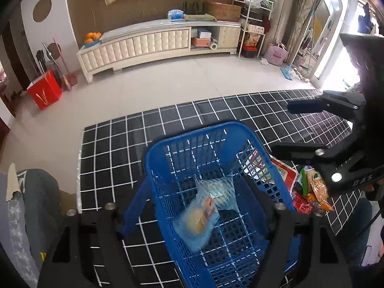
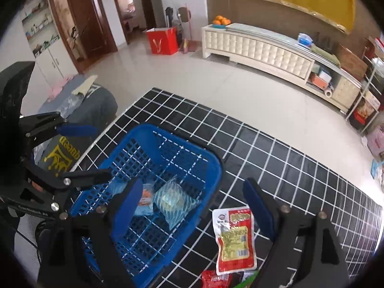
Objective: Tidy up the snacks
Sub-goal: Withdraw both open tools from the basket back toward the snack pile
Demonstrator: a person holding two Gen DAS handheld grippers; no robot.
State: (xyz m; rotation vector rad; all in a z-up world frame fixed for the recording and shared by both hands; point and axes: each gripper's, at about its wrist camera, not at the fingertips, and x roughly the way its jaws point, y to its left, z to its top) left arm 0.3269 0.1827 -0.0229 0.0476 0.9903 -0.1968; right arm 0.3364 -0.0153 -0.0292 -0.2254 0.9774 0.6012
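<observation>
The left hand-held gripper (image 1: 194, 218) is hovering over the blue plastic lattice basket (image 1: 168, 151), with its jaws spread wide and holding nothing. Inside the basket two small snacks in clear crinkly wrappers (image 2: 174, 200) are lying on the mesh floor; they look very light and soft, and one seems blurred as if it is falling. To the right of the basket, on the black tabletop with white grid lines (image 2: 276, 148), the red and white flat sealed snack pouch (image 2: 234, 238) is lying face up, just beside the basket wall. The right hand-held gripper (image 2: 192, 206) is hanging above it, open and empty, one jaw over the basket and the other past the pouch. I judge that this pouch is light, thin and a little slippery, so it is better to pinch it across a short edge. More red and orange packets (image 1: 309, 199) are waiting nearby.
</observation>
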